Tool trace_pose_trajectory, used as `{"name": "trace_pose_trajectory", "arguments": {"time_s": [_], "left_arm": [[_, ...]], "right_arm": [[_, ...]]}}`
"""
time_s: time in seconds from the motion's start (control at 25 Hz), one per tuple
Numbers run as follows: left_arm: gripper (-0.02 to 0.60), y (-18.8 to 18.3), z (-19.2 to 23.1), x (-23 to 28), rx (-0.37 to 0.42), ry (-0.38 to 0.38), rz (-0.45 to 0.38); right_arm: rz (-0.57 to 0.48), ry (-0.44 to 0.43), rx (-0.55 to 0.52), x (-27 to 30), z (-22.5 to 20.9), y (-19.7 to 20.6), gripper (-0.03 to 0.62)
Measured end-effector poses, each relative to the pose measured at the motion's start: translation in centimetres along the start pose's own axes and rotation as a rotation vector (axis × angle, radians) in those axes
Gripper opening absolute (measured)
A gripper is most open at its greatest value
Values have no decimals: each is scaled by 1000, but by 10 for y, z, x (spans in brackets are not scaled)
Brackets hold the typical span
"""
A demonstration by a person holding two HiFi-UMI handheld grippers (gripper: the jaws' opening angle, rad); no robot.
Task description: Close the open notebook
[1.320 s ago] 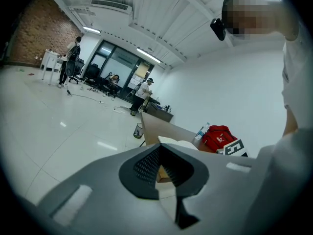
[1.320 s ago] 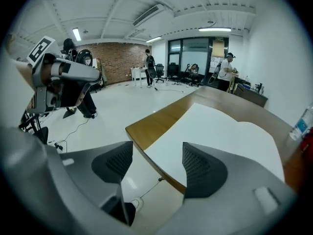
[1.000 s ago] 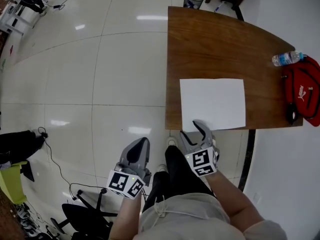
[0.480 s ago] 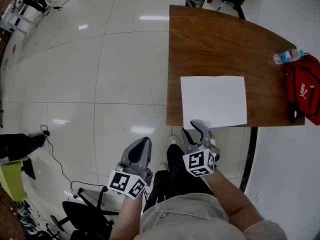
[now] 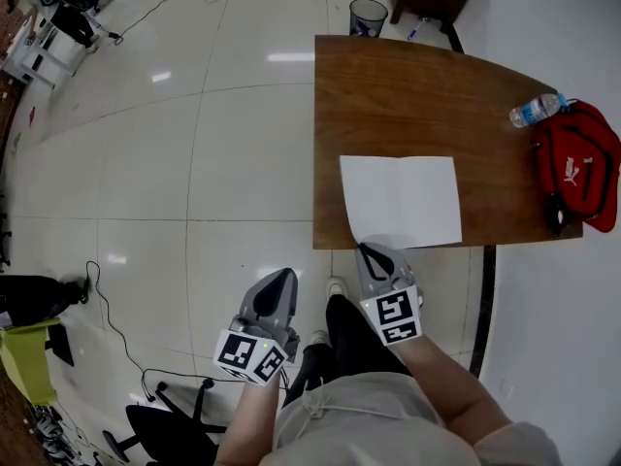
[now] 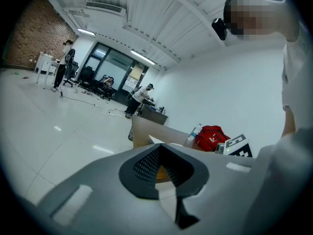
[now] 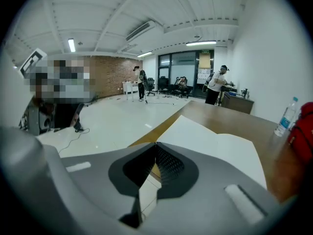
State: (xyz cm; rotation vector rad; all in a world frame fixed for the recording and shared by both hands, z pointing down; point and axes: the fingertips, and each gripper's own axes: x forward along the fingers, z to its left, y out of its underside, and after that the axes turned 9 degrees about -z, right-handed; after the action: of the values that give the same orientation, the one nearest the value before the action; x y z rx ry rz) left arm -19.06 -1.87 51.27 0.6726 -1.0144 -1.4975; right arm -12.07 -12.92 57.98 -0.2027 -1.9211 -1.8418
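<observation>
The open notebook [image 5: 400,200] lies white and flat on the brown table [image 5: 408,95], close to its near edge. My right gripper [image 5: 367,249] is at the notebook's near left corner. Its jaws have just been closing and now meet on the corner of the left page. In the right gripper view that page [image 7: 210,141] runs straight into the joined tips of the right gripper [image 7: 156,142] and looks slightly raised. My left gripper [image 5: 281,275] hangs over the floor left of the table, shut and holding nothing. In its own view the left gripper [image 6: 160,145] shows the tips together.
A water bottle [image 5: 529,111] and a red bag [image 5: 572,163] sit at the table's right end. A waste bin [image 5: 368,16] stands on the floor beyond the far corner. An office chair [image 5: 165,425] and cables are on the floor at lower left.
The right gripper's jaws stood open at the notebook's near left corner and have shut there. Both grippers have risen a little.
</observation>
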Motion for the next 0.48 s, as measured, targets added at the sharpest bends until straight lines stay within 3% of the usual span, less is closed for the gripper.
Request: {"name": "trace_pose_trajectory", "arguments": {"time_s": [0.2, 0.48], "left_arm": [[3, -10, -27, 18, 9, 70, -1], [3, -22, -48, 55, 76, 166, 30]], "right_arm": [[-94, 47, 171, -29, -25, -36, 9], [-238, 217, 619, -84, -89, -46, 9]]}}
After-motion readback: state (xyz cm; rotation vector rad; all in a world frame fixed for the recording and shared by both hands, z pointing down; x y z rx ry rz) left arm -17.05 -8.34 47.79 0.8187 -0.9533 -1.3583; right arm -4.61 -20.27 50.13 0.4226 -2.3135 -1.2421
